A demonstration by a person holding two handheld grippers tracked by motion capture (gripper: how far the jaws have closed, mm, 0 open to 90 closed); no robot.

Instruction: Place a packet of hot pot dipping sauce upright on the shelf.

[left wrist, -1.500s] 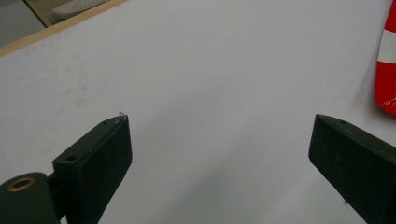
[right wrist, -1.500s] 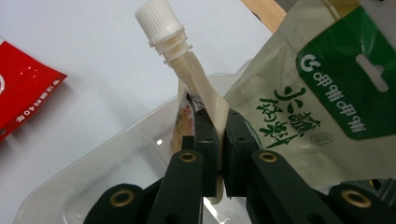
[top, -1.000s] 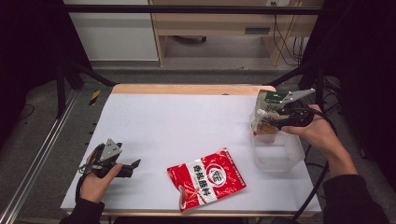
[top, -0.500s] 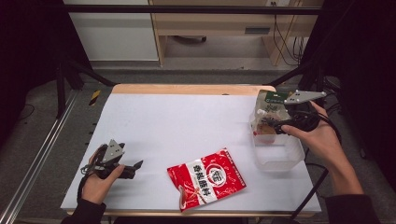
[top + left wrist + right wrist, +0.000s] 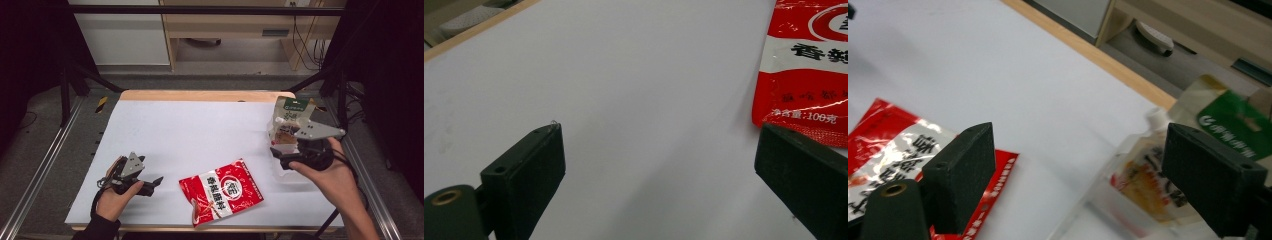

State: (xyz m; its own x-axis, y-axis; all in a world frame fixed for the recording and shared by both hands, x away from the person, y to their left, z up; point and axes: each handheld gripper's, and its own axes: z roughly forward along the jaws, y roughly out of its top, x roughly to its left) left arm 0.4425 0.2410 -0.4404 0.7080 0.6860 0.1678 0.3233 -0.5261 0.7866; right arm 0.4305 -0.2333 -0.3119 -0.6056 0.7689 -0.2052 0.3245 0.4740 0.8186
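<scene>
A red snack packet [image 5: 221,192] lies flat near the table's front edge, also seen in my left gripper view [image 5: 809,75] and my right gripper view [image 5: 893,145]. A spouted pouch with a green top [image 5: 289,122] [image 5: 1148,180] stands in a clear plastic container [image 5: 295,176] at the right. My right gripper [image 5: 281,157] [image 5: 1078,140] hovers over the container's near side. Its jaws have just been opening and nothing is between them. My left gripper [image 5: 152,184] [image 5: 659,145] rests open at the front left, pointing toward the red packet with only bare table between its jaws.
The white table top [image 5: 200,135] ends in a wooden strip along its far edge. Metal frame rails run down both sides. A desk and cables stand beyond the table. A black cable trails from the right gripper off the right edge.
My right gripper has let go of the pouch, opened, and drawn back toward the near side of the container. The pouch stays standing inside it. The left hand has edged slightly right.
</scene>
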